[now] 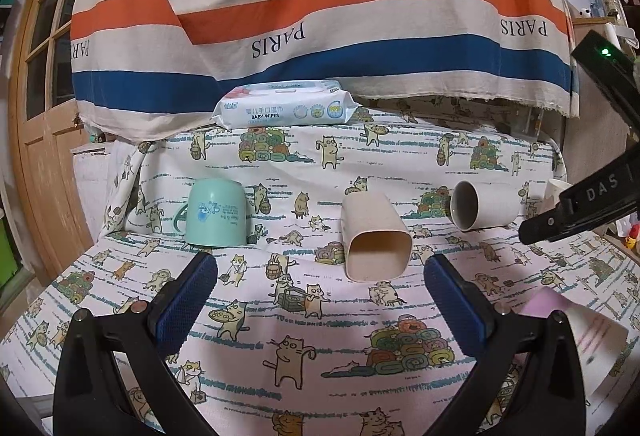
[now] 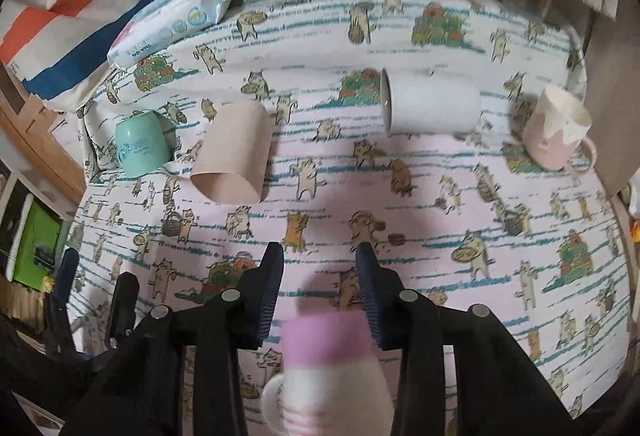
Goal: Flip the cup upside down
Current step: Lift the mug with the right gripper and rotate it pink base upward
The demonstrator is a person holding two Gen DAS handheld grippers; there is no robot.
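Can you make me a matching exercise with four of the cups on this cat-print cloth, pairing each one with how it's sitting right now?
Things:
1. mint cup
2. beige square cup
3. white round cup
4. pink and cream mug

States:
A. on its side, round mouth open
B. upside down, mouth on the cloth
C. standing mouth up, at the far right
D. on its side, squarish mouth open

Pairs: 1-B, 2-D, 3-A, 4-C

Mint-green mug [image 1: 216, 213], beige square cup [image 1: 376, 242], cat-print cloth [image 1: 320, 336], striped fabric [image 1: 320, 3]

blurred pink-and-white mug [image 2: 332, 376] beneath right tool [image 2: 320, 284], bottom cut off
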